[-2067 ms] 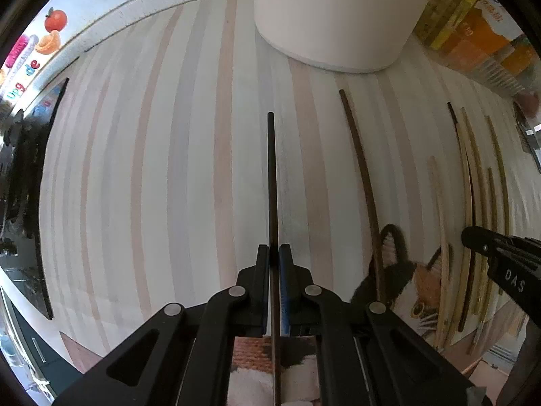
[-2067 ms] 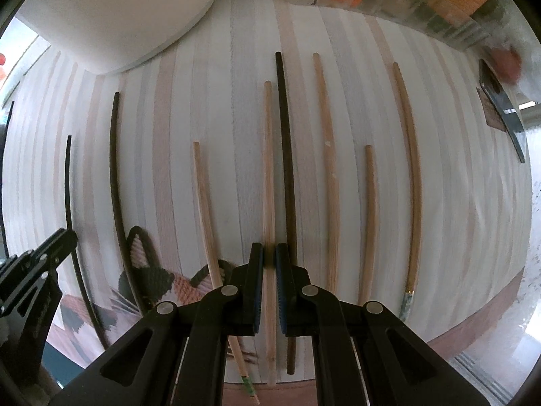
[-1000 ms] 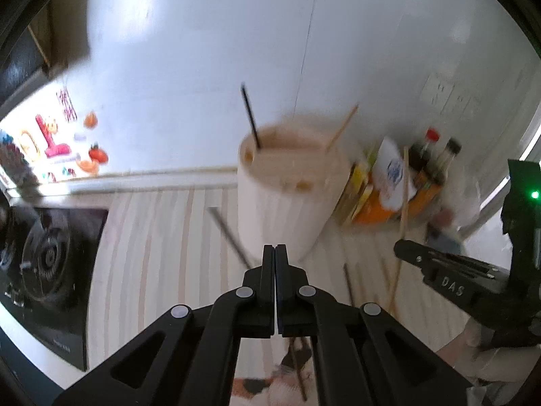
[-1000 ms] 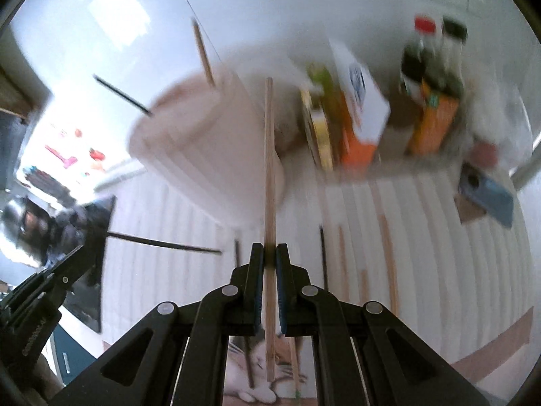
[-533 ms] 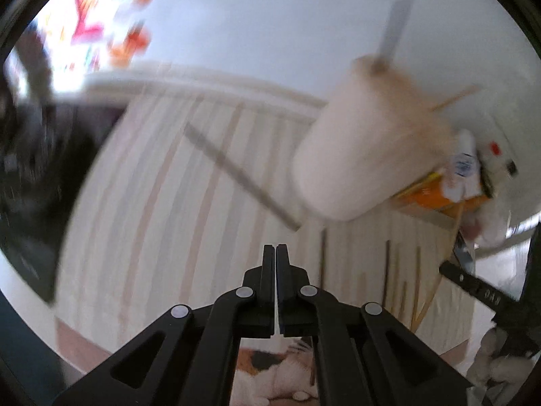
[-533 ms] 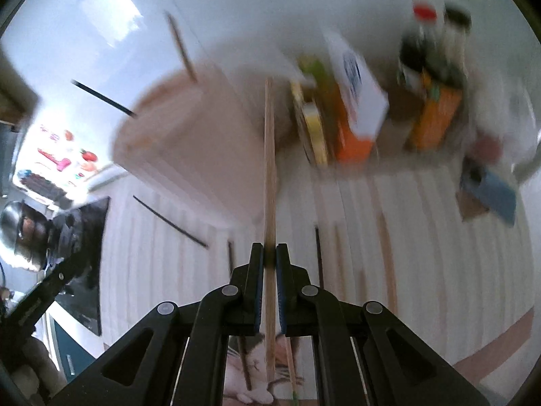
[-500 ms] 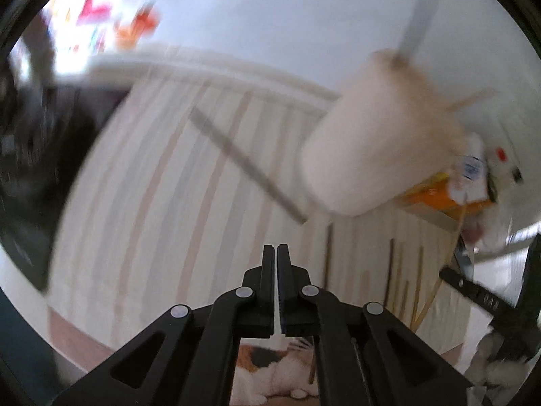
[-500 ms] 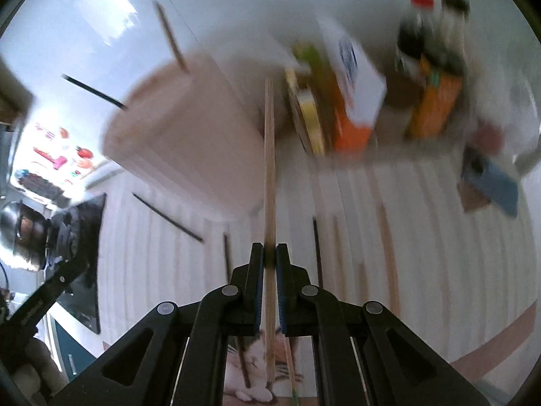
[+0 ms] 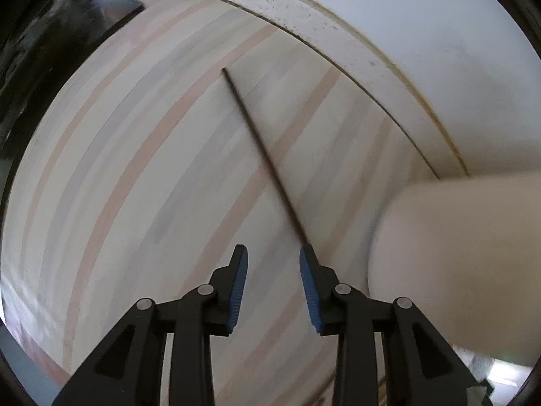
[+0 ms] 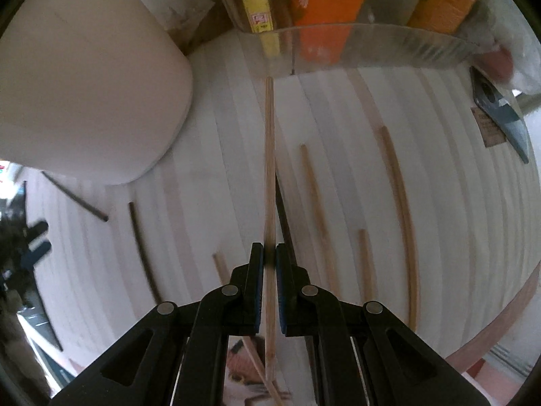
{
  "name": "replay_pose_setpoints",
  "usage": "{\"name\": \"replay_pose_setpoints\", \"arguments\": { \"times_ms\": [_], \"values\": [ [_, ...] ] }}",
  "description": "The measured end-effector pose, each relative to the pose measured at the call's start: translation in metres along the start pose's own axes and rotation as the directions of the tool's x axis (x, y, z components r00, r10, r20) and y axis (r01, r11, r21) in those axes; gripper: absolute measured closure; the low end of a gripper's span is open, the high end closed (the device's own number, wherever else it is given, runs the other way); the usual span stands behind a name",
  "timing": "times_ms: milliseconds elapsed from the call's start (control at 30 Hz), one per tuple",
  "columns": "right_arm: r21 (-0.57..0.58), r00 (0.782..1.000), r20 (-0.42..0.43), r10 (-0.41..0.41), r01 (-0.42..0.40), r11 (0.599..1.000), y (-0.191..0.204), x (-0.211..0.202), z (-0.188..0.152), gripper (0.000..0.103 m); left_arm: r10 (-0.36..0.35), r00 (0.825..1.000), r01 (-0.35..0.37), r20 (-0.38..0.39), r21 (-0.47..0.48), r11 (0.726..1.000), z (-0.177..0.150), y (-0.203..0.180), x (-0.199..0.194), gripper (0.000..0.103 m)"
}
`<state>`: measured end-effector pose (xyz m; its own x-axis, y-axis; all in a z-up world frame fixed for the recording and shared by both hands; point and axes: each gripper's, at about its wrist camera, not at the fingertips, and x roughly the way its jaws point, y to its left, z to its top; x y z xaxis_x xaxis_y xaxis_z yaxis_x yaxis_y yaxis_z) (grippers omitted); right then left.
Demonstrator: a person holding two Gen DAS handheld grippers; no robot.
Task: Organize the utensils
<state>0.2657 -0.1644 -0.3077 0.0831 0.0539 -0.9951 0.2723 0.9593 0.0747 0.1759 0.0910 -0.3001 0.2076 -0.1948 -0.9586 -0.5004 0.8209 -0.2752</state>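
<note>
My left gripper (image 9: 273, 257) is open and empty just above the striped mat (image 9: 135, 169). A thin black chopstick (image 9: 263, 155) lies on the mat ahead of it, its near end at the right fingertip (image 9: 306, 253). The white utensil holder (image 9: 456, 253) stands close on the right. My right gripper (image 10: 269, 253) is shut on a light wooden chopstick (image 10: 269, 169) that points forward over the mat. Several wooden chopsticks (image 10: 314, 199) and a dark one (image 10: 142, 247) lie on the mat below. The holder (image 10: 88, 94) is at the upper left in the right wrist view.
A clear tray (image 10: 372, 47) with orange and yellow boxes (image 10: 324, 3) stands at the back. A dark phone (image 10: 500, 115) lies at the far right. A black stove top (image 9: 50, 50) borders the mat on the left. The left gripper (image 10: 30, 247) shows blurred at the left edge.
My left gripper has dropped to the mat and opened; the black chopstick lies free beside the holder. My right gripper has tilted down toward the mat, still holding the wooden chopstick.
</note>
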Motion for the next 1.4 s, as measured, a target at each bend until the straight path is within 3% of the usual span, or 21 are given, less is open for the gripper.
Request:
{"name": "replay_pose_setpoints", "arguments": {
  "times_ms": [100,233,300,367,600,867,933,1000,1100,1133,1267,1400],
  "values": [
    [-0.006,1.000,0.001,-0.029,0.029,1.000,0.005,0.005,0.005,0.096,0.056,0.998,-0.056,-0.019,0.013,0.998,0.018,-0.011,0.016,0.074],
    [-0.005,0.998,0.001,-0.057,0.057,0.998,0.009,0.008,0.008,0.096,0.189,0.981,-0.193,0.039,0.121,0.974,0.026,-0.036,0.022,0.076],
    [-0.005,0.998,0.000,-0.067,0.067,0.998,0.010,0.010,0.008,0.096,0.252,0.964,-0.264,0.084,0.212,0.941,0.021,-0.047,0.026,0.090],
    [-0.004,0.997,-0.005,-0.073,0.073,0.997,0.010,0.010,0.007,0.096,0.256,0.960,-0.277,0.110,0.282,0.919,0.014,-0.055,0.027,0.094],
    [-0.026,0.996,-0.007,-0.094,0.093,0.995,0.015,0.008,0.001,0.096,0.261,0.959,-0.283,0.112,0.434,0.855,-0.036,-0.042,0.020,0.097],
    [-0.110,0.996,-0.031,-0.084,0.081,0.991,0.018,0.006,-0.033,0.096,0.220,0.975,-0.167,-0.023,0.579,0.798,-0.153,0.004,0.004,0.098],
    [-0.132,0.996,-0.047,-0.081,0.074,0.988,0.018,0.009,-0.046,0.096,0.213,0.975,-0.141,-0.057,0.580,0.802,-0.172,0.011,0.002,0.097],
    [-0.147,0.995,-0.055,-0.083,0.074,0.986,0.020,0.011,-0.053,0.096,0.195,0.976,-0.113,-0.094,0.549,0.828,-0.186,0.018,0.001,0.095],
    [-0.156,0.995,-0.059,-0.074,0.064,0.986,0.022,0.011,-0.064,0.096,0.142,0.974,-0.047,-0.176,0.458,0.888,-0.200,0.033,0.001,0.093],
    [-0.159,0.996,-0.058,-0.070,0.060,0.986,0.022,0.010,-0.067,0.096,0.130,0.975,-0.036,-0.182,0.447,0.894,-0.205,0.038,0.000,0.091],
    [-0.177,0.997,-0.043,-0.061,0.052,0.983,0.022,0.005,-0.074,0.096,0.147,0.977,-0.062,-0.154,0.454,0.889,-0.212,0.039,0.005,0.082],
    [-0.185,0.997,-0.038,-0.063,0.055,0.981,0.020,0.003,-0.080,0.096,0.236,0.968,-0.157,-0.086,0.524,0.837,-0.229,0.008,0.015,0.081]
  ]
}}
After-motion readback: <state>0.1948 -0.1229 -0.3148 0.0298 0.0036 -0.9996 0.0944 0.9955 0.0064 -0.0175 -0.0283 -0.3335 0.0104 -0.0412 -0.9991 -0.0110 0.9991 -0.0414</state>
